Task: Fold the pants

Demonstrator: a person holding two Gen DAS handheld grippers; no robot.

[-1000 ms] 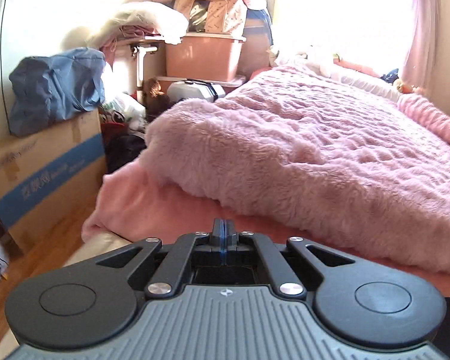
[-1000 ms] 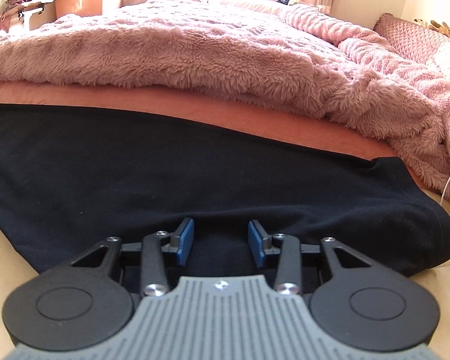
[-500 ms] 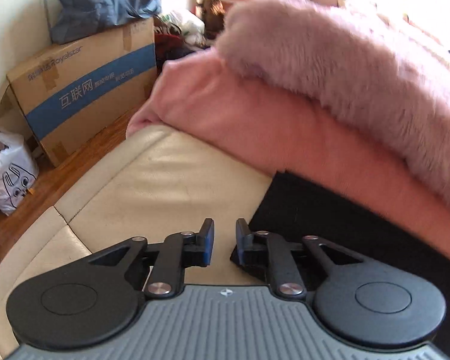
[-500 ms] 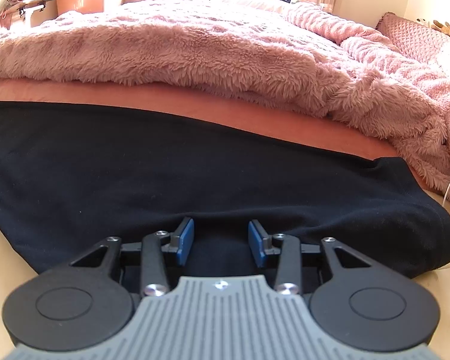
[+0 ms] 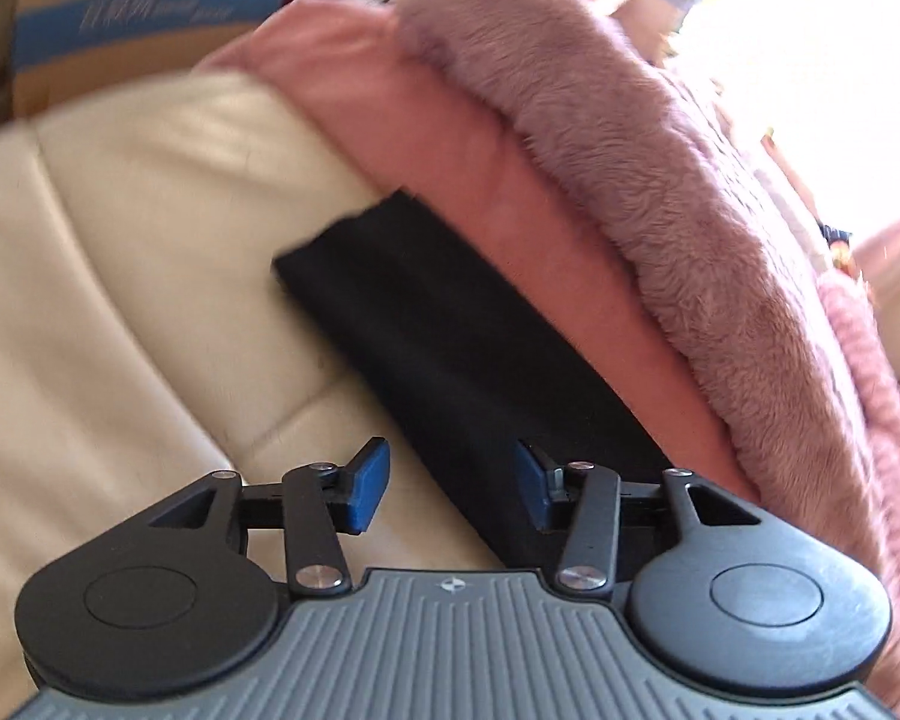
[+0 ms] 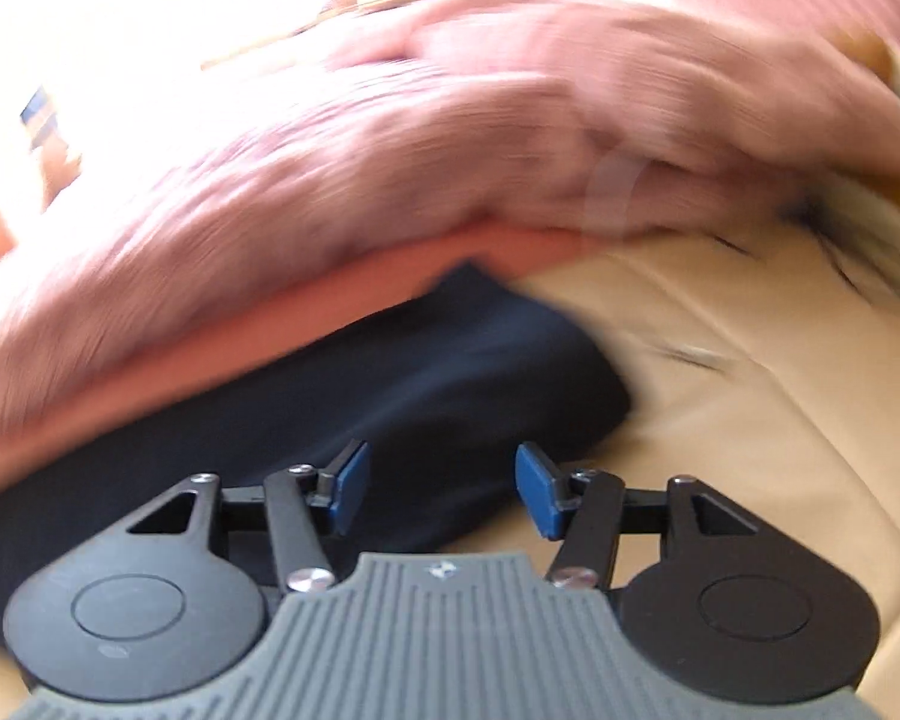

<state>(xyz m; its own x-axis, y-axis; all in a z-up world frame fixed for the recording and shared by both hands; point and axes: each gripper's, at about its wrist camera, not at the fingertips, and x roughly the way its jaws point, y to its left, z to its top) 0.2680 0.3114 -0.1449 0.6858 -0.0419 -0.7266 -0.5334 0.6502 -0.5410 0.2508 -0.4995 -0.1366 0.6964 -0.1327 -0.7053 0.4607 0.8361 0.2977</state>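
The black pants (image 5: 450,348) lie flat in a long folded strip on the cream leather bed edge (image 5: 120,276), along the pink sheet. My left gripper (image 5: 450,489) is open and empty, low over the near edge of the pants toward their left end. In the right wrist view, which is blurred, the pants' right end (image 6: 426,372) lies rounded on the cream surface (image 6: 750,372). My right gripper (image 6: 441,489) is open and empty, just over that end.
A fluffy pink blanket (image 5: 660,168) and a pink sheet (image 5: 450,138) lie behind the pants. A cardboard box (image 5: 120,18) with a blue band stands on the floor to the left. The blanket also fills the back of the right wrist view (image 6: 390,150).
My left gripper has tipped down over the left end of the pants and opened from shut. My right gripper has swung right to the pants' right end and opened wider.
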